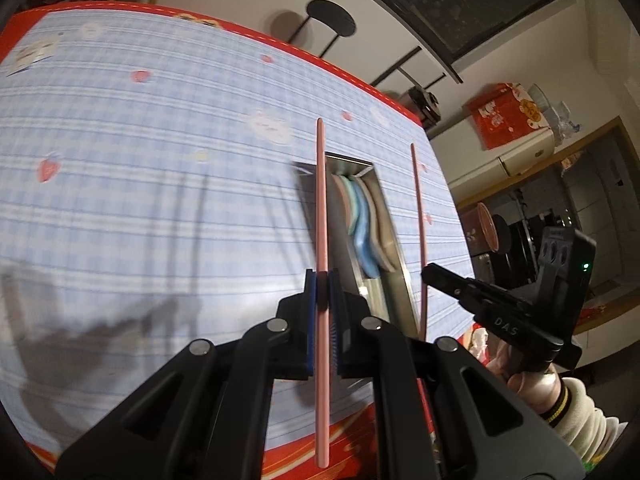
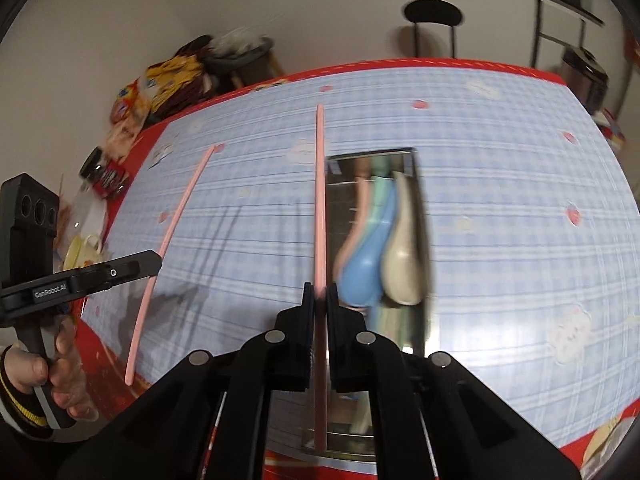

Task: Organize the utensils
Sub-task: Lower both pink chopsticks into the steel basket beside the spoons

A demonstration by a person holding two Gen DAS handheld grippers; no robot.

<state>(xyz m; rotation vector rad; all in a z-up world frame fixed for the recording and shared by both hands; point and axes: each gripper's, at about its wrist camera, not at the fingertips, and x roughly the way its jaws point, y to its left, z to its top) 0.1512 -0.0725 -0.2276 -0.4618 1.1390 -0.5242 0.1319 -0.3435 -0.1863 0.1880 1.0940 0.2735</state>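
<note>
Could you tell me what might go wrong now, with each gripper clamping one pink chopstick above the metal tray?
1. Each long pink chopstick is pinched at a single point and could pivot or slip.
2. The narrow steel tray already holds pastel spoons, so a chopstick may snag on them.

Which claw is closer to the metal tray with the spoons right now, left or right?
Right, as far as the views show. The right claw, gripping a pink chopstick, hovers beside the metal tray at its edge. The left claw, also holding a chopstick, sits farther out.
</note>
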